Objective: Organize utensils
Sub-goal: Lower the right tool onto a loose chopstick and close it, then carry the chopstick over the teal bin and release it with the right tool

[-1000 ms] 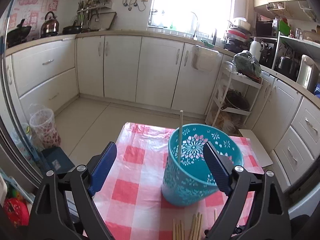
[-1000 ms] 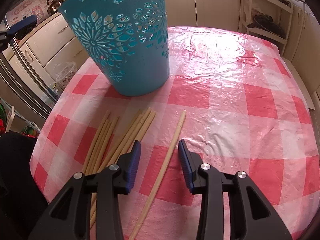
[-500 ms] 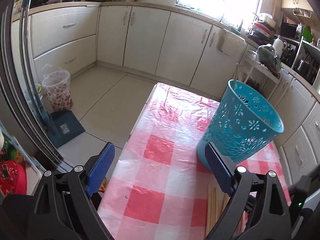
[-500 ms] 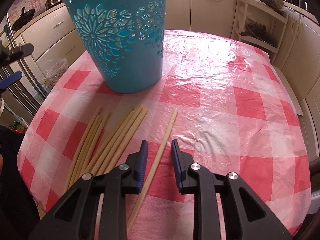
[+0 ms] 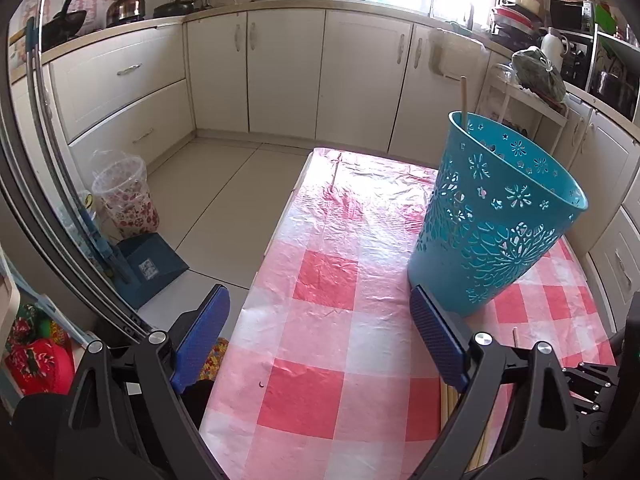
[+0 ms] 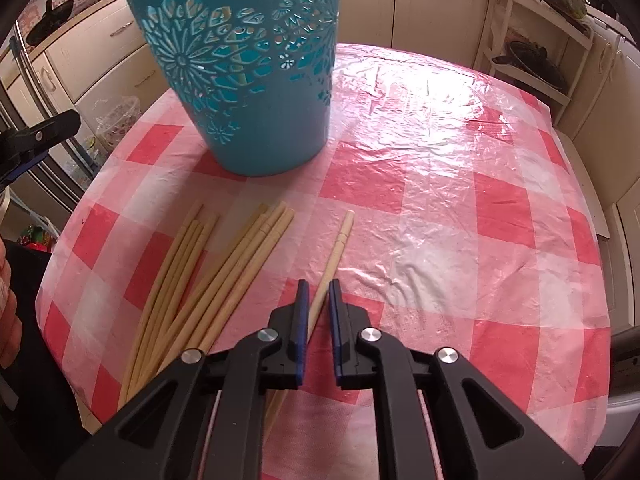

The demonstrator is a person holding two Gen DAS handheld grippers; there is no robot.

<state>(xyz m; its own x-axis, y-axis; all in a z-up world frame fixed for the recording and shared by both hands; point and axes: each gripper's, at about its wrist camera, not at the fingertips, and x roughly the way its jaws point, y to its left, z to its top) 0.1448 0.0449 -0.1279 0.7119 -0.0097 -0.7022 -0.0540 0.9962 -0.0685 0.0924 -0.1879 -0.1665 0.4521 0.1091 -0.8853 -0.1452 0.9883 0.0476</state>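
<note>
A teal cut-out basket (image 6: 248, 64) stands on the red-and-white checked table (image 6: 460, 208); it also shows in the left wrist view (image 5: 496, 216) with one chopstick (image 5: 464, 100) standing in it. Several wooden chopsticks (image 6: 208, 276) lie in front of the basket. A single chopstick (image 6: 334, 252) lies apart to their right. My right gripper (image 6: 319, 292) sits low over the table, jaws nearly closed around this single chopstick, a thin gap showing on each side. My left gripper (image 5: 316, 340) is open and empty at the table's left edge, left of the basket.
Cream kitchen cabinets (image 5: 280, 76) run along the far walls. A small patterned bin (image 5: 124, 196) and a blue dustpan (image 5: 152, 264) stand on the floor left of the table. A white rack (image 6: 536, 40) stands beyond the table's far right.
My right gripper's jaws have narrowed from wide open to almost closed around the single chopstick. My left gripper has swung away to the left of the basket, staying open.
</note>
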